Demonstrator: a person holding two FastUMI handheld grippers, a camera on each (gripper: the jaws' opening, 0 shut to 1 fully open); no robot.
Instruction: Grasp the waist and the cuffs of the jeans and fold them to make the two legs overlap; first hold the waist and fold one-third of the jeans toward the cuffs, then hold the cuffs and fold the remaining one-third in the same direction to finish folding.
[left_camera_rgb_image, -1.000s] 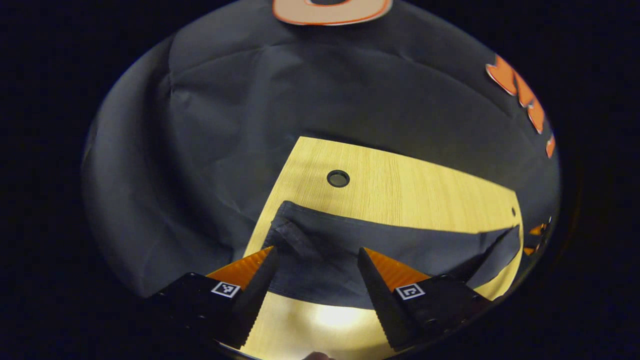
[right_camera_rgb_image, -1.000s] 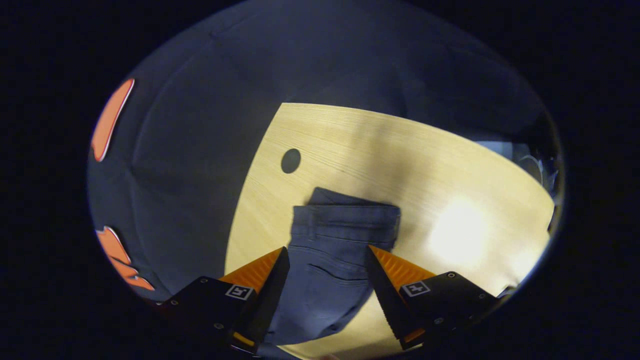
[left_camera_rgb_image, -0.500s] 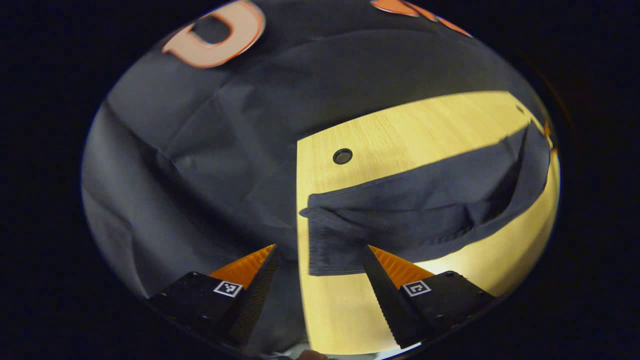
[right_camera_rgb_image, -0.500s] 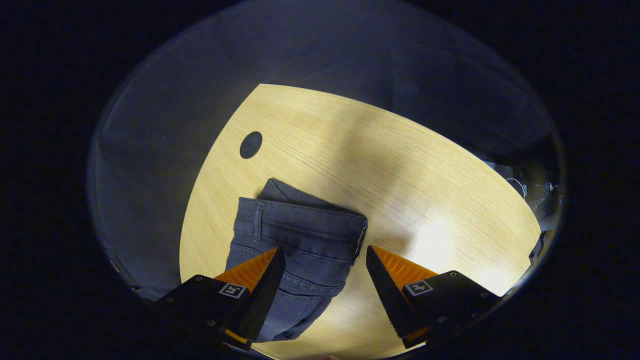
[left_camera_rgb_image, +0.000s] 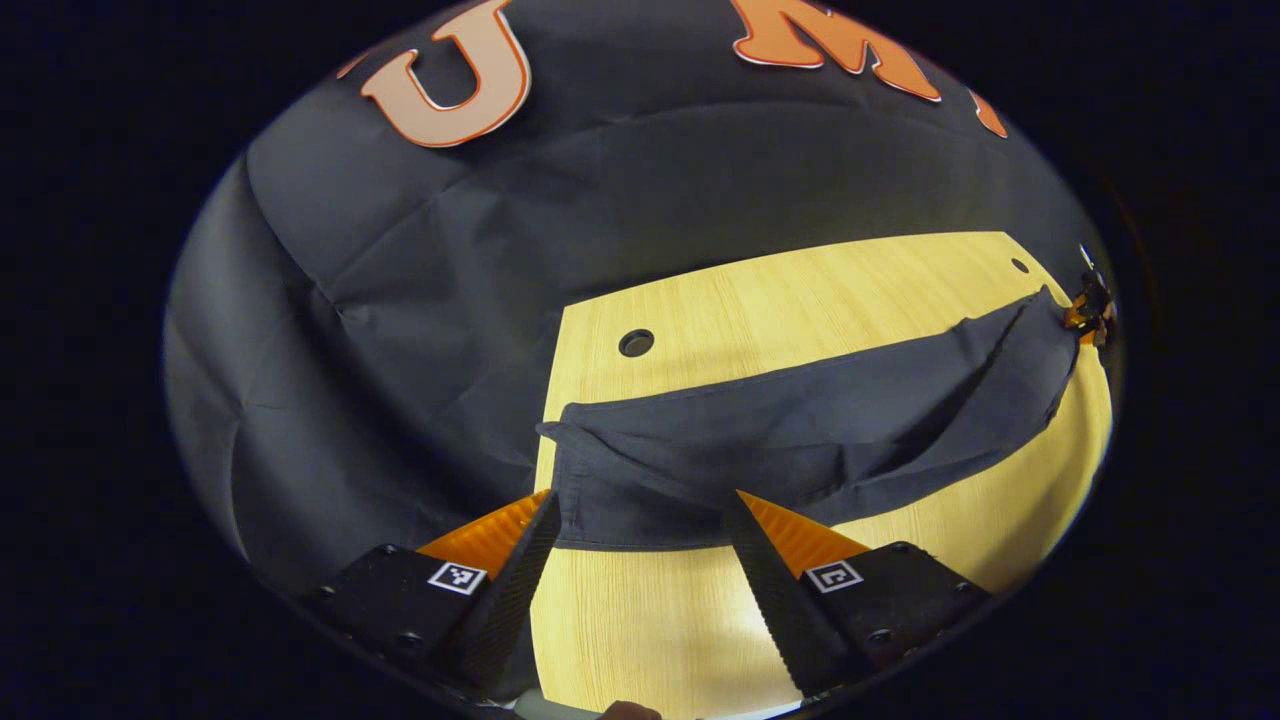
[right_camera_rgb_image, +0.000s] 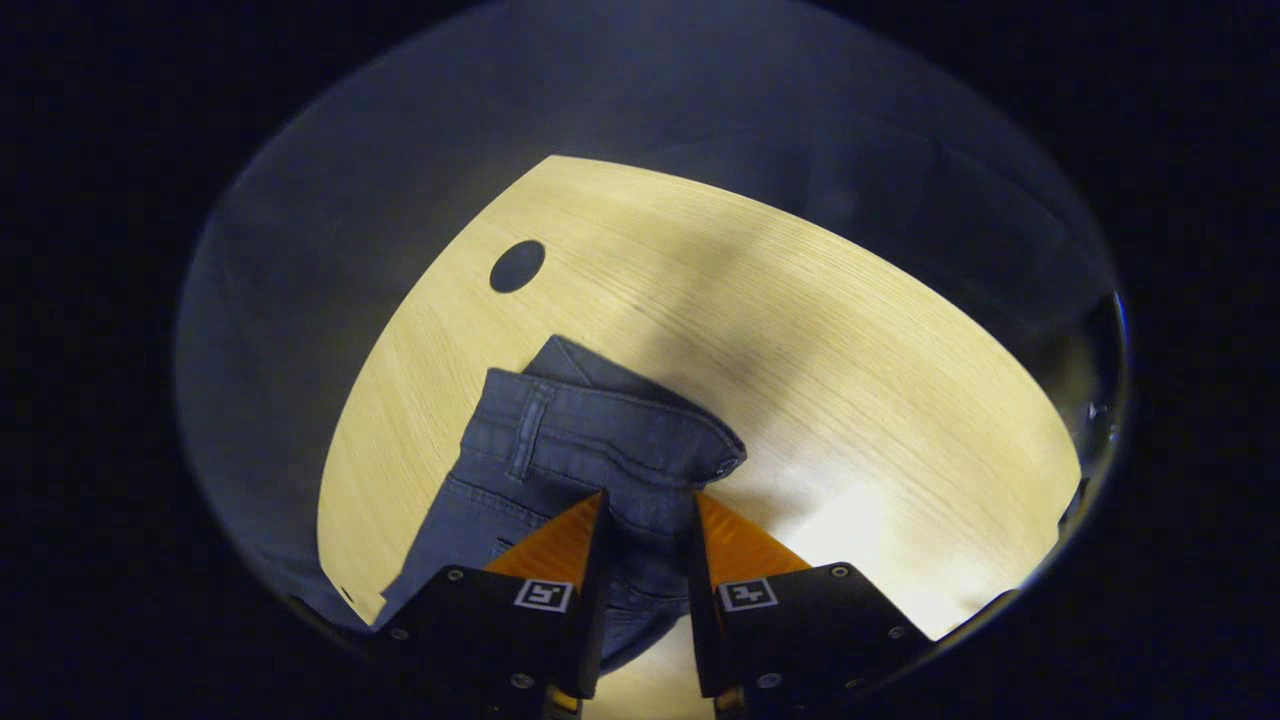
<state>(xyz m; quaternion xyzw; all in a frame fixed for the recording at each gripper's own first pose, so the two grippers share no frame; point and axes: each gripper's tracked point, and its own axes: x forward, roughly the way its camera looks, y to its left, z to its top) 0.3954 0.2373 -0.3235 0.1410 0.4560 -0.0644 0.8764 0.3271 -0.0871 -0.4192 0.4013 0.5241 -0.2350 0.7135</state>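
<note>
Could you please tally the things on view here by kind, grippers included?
Jeans: 1
Table: 1
Grippers, left gripper and right gripper: 2
Total: 4

Jeans (right_camera_rgb_image: 560, 470) run under the right gripper's (right_camera_rgb_image: 645, 505) jaws.

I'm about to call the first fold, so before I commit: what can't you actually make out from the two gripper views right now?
- Right gripper grip: in the right gripper view its fingers stand close over the jeans waist, but whether both press the denim is hidden by the fingers.
- Second leg: in the left gripper view the cuffs lie between the open left gripper fingers; layers merge in dark cloth.
- Far waist end: squeezed at the view's edge, too small.
</note>
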